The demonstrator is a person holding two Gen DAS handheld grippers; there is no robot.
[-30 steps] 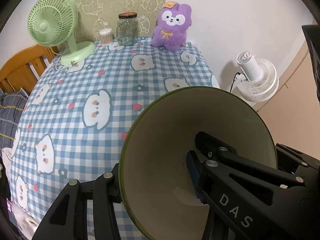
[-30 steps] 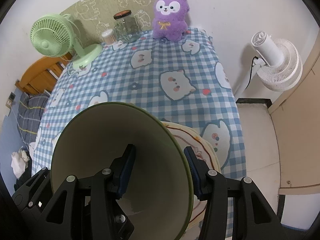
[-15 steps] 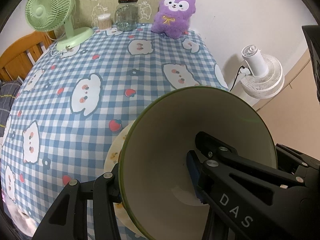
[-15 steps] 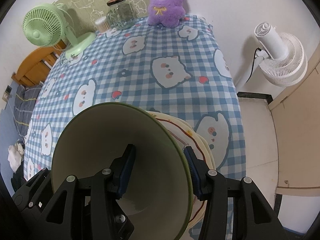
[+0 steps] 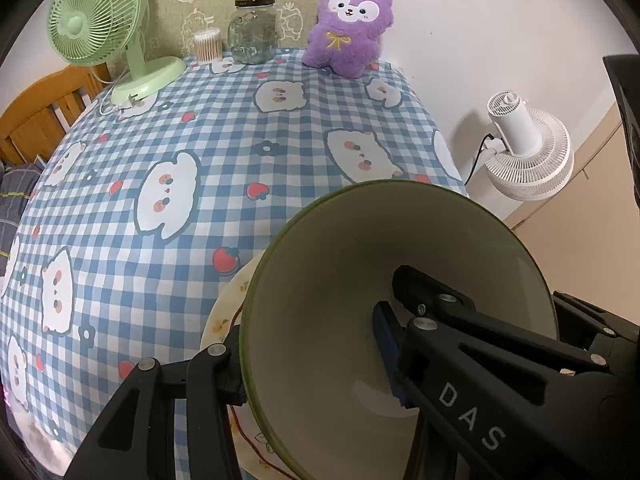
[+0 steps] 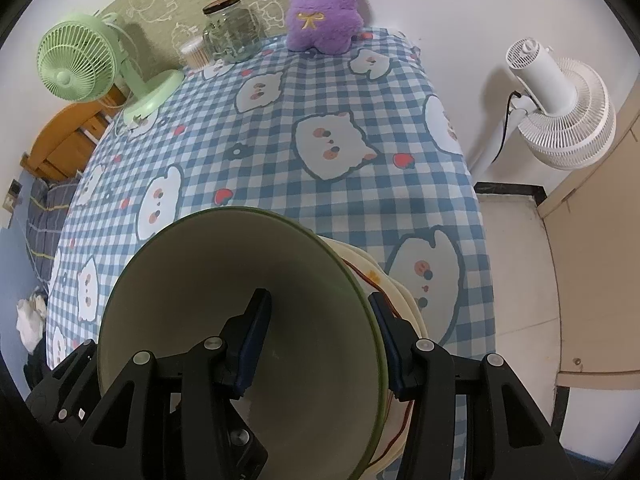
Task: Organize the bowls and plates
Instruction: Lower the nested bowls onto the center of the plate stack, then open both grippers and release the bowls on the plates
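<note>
Against the frames of half a second and a second ago, both views have drawn closer over the near right part of the table (image 5: pixel 224 168); the stack of plates (image 5: pixel 228 312), out of the left view a second ago, now shows more of its cream rim under the bowl (image 5: pixel 344 296); the grip on the bowl is unchanged. The left tongs (image 5: pixel 310 354) are clamped on the bowl's wall, one finger inside and one outside at the rim; the right tongs (image 6: pixel 320 328) pinch the bowl (image 6: pixel 224 280) the same way across its right wall. The bowl is cream inside with a green edge, tilted toward each camera, above the plates (image 6: pixel 400 292) at the table's near right edge; whether it touches them cannot be told. The only legible writing is "DAS", white on the left tongs' inner arm. At the far edge stand a green fan (image 5: pixel 100 28), a cotton-swab tub (image 5: pixel 207 45), a glass jar (image 5: pixel 253 30) and a purple plush (image 5: pixel 348 28); a white fan (image 6: pixel 560 100) stands off the table to the right.
</note>
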